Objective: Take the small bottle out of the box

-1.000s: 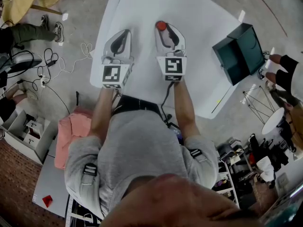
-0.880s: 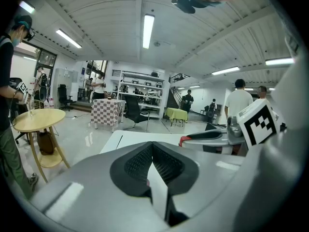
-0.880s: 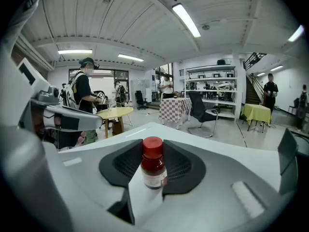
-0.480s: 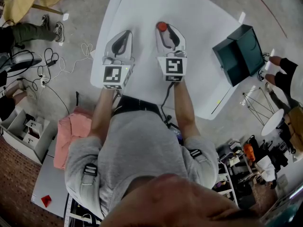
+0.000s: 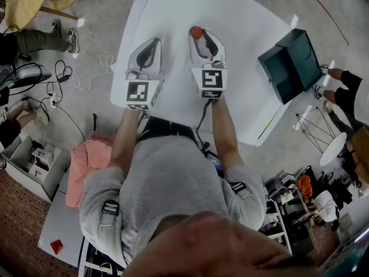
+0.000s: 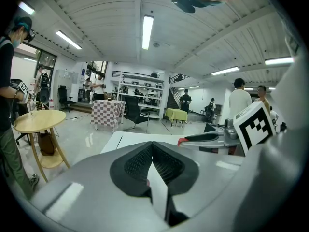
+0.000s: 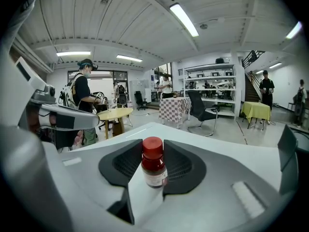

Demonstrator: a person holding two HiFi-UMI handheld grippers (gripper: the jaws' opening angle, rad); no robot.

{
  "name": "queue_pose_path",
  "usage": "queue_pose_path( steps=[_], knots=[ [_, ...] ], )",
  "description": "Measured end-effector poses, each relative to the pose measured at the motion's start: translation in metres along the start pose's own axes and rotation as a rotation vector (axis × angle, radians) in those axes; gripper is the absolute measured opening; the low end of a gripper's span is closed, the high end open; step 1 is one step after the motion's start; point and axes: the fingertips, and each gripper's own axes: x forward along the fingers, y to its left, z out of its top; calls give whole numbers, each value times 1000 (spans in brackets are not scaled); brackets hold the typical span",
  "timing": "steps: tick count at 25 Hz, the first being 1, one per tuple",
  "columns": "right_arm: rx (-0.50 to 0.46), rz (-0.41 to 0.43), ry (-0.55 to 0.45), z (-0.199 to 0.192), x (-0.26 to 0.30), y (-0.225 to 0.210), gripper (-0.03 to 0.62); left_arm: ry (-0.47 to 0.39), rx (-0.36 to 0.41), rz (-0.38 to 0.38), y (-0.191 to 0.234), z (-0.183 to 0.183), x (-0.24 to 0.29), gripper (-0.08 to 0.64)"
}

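- The white bench [image 5: 173, 10] is mostly bare in front of the person, which leaves both grippers free room to rest low over it.
- The dark green box [image 5: 291, 65] stands open at the bench's right edge, well apart from both grippers. Nothing can be seen inside it from the head view.
- The left gripper [image 6: 152, 146] has its jaws together with nothing between them. It hangs just beside the right one and has no part in the hold, probably parked there to keep out of the way.
- The right gripper [image 5: 199, 34] is clamped on the small bottle [image 7: 153, 170], one ribbed pad on each side of its body. The bottle stands upright, red cap on top, so the grip on the wider body looks secure.
- The small bottle is therefore out of the box and over the middle of the bench. Whether its base touches the surface cannot be told. The removal itself looks done, with only setting it down possibly left.
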Motion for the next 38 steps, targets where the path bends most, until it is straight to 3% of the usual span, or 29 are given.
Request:
queue_pose_path(
  steps=[11,23,38],
  knots=[
    [18,22,-25,11,-15,5,206,-29,10,4,-7,10,-15,11],
    [-23,-12,-96,39,-69,9,198,-92,36,-12,-36,35,-51,11],
    [-28,-101,-200,61,-175,3,161,-186,92,-73,-105,74,-108,11]
  ],
)
